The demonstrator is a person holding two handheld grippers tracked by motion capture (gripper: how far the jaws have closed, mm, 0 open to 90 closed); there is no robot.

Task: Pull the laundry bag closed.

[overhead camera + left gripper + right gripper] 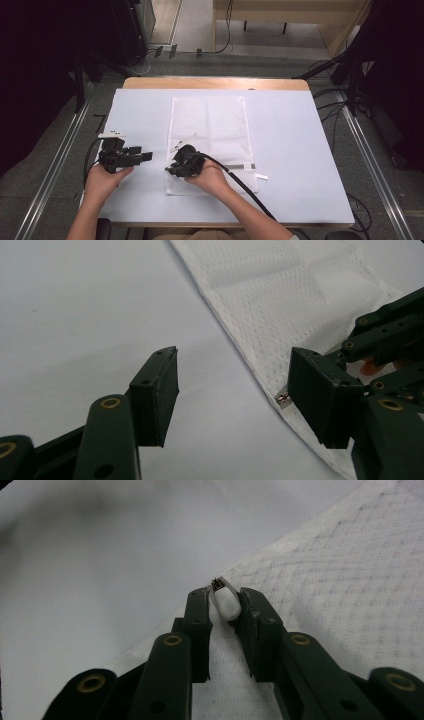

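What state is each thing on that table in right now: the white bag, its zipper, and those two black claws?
White mesh bag: lying flat on the table cover, lengthwise away from the person.
Zipper pull: white tab at the bag's edge, between the right gripper's pads.
Right gripper: jaws narrow around the zipper pull, pads touching it.
Left gripper: jaws wide apart, nothing between them, beside the bag's edge.
Table cover: white, spread smooth.

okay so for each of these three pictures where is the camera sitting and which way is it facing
High view: above the person's side, facing forward and down on the table; both forearms, left gripper, right gripper.
Left gripper view: rides the left gripper, facing the white mesh bag.
Right gripper view: rides the right gripper, facing the zipper pull.
All share the bag.
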